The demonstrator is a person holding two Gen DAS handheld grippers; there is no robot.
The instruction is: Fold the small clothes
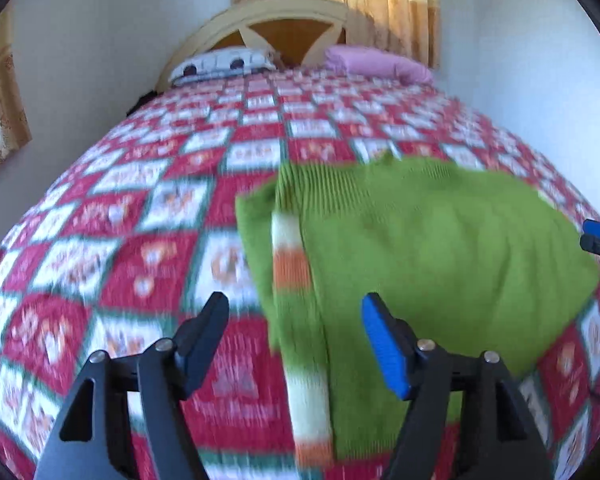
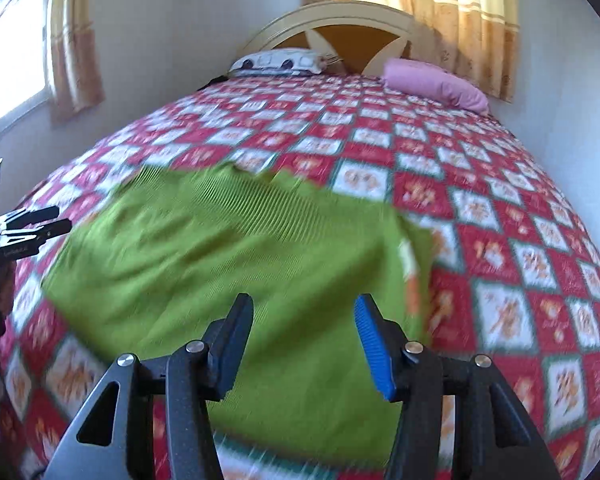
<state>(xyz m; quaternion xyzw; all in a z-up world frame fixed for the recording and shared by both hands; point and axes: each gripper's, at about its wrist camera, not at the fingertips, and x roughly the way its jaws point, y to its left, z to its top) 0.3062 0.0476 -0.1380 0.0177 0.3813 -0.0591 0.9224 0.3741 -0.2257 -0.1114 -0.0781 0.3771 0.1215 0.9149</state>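
Sweater (image 1: 420,248), green with a striped sleeve (image 1: 292,264), lies partly folded on the checked bed (image 2: 500,216). Left tool (image 1: 296,340) and right tool (image 2: 304,340) hover over it, both apart and empty. Likely next: grasping an edge to fold. Pillows (image 2: 436,84) sit well clear.

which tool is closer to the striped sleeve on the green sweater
Left. The left tool sits open right over the striped sleeve at the sweater's left edge. The right tool, also open, hovers over the plain green body.
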